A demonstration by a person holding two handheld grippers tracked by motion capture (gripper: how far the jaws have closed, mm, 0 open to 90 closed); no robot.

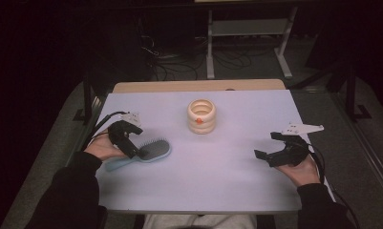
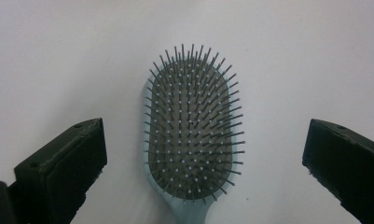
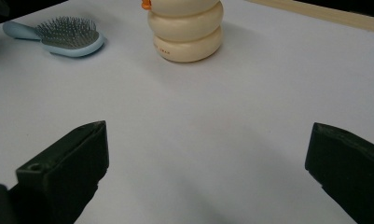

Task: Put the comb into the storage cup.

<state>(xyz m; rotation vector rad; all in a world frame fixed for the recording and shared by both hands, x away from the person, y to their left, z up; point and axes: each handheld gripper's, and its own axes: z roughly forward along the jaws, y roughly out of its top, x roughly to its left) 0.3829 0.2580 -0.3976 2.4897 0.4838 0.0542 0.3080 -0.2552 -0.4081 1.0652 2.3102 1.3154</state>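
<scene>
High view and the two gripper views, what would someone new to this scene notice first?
Probably the light blue hairbrush lying bristles up on the left of the pale table, right under the left gripper, whose fingers stand wide apart on either side of it. Next comes the cream ringed holder with an orange spot, upright near the table's middle. The right gripper hovers open at the right.
</scene>
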